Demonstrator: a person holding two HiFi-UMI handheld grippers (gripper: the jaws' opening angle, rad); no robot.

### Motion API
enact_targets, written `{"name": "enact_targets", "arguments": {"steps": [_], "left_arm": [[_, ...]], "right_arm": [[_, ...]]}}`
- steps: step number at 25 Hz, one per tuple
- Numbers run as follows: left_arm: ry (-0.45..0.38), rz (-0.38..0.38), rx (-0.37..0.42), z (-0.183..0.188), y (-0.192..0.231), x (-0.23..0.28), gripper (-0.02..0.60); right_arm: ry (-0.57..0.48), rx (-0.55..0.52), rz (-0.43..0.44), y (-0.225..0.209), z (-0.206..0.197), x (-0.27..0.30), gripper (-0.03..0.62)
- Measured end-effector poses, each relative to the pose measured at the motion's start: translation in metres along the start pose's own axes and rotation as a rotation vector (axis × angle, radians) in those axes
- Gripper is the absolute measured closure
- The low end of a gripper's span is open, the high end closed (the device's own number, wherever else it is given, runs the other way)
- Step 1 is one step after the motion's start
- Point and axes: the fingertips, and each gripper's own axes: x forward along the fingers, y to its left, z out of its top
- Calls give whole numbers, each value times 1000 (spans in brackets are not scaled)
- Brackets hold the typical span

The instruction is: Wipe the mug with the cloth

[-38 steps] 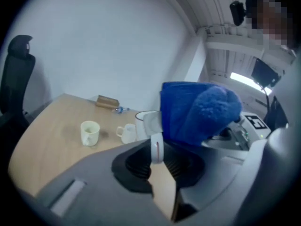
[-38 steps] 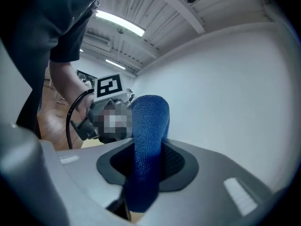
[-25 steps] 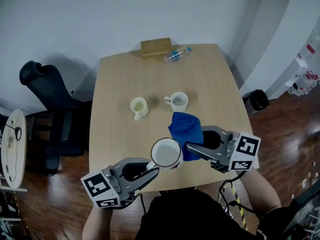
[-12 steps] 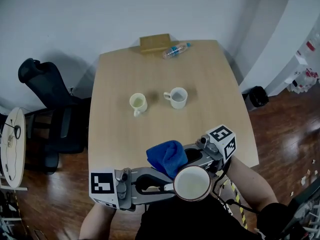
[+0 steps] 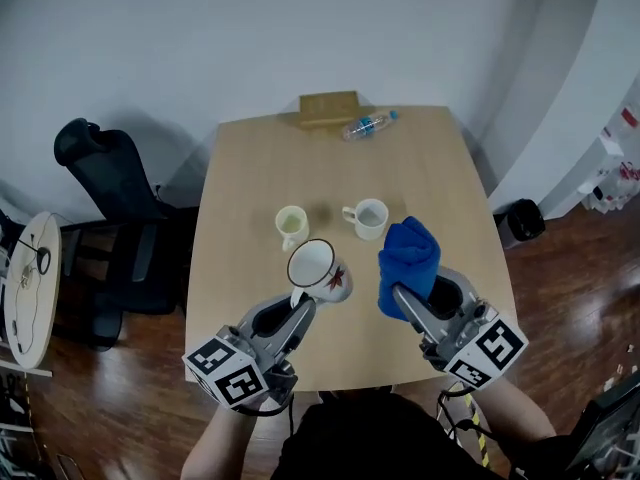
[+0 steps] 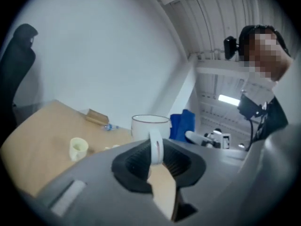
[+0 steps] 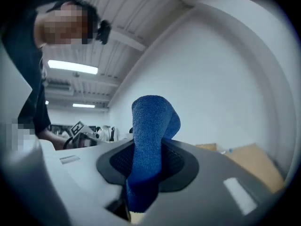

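My left gripper (image 5: 297, 309) is shut on the handle of a white mug (image 5: 318, 270) with a dark rim and a red print, held above the table's front half with its mouth tilted up. In the left gripper view the handle (image 6: 155, 146) sits between the jaws and the mug (image 6: 149, 126) stands beyond. My right gripper (image 5: 403, 299) is shut on a blue cloth (image 5: 407, 260), bunched and standing up from the jaws, a hand's width right of the mug and apart from it. The right gripper view shows the cloth (image 7: 149, 147) clamped between the pads.
On the wooden table (image 5: 250, 200) stand a pale yellow cup (image 5: 291, 225) and a white mug (image 5: 368, 217) at the middle. A wooden block (image 5: 328, 109) and a plastic bottle (image 5: 368, 124) lie at the far edge. A black office chair (image 5: 110, 180) stands to the left.
Half a second ago the mug and cloth were pressed together low near my body. Now both grippers have moved forward and apart, mug left, cloth right.
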Motion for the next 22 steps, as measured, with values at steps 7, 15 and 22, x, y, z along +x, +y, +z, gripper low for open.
{"name": "enact_targets", "arguments": {"steps": [7, 15, 22], "left_arm": [[-74, 21, -152, 1, -6, 22, 520], [-77, -93, -130, 9, -24, 8, 520], [-24, -324, -133, 14, -63, -14, 520]], "right_arm": [[130, -552, 13, 81, -34, 36, 477], [60, -149, -11, 45, -11, 23, 479], [67, 418, 229, -14, -33, 17, 477]]}}
